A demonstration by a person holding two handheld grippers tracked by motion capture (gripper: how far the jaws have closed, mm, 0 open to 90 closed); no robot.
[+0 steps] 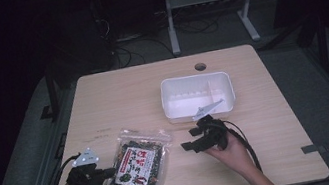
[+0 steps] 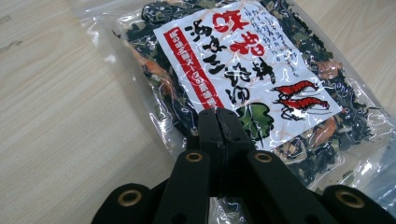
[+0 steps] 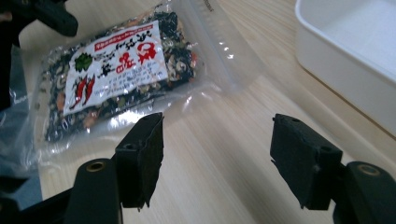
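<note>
Near the front edge of the table (image 1: pixel 115 83), the packet of dried seaweed (image 1: pixel 137 169) is lying flat, and I am pinching its near left edge with my left gripper (image 2: pixel 219 122), jaws pressed together on the clear wrapper. My right gripper (image 3: pixel 217 161) is hovering beside the packet's other side, jaws gaping and holding nothing. Just behind it, the white tray (image 1: pixel 195 82) is sitting.
</note>
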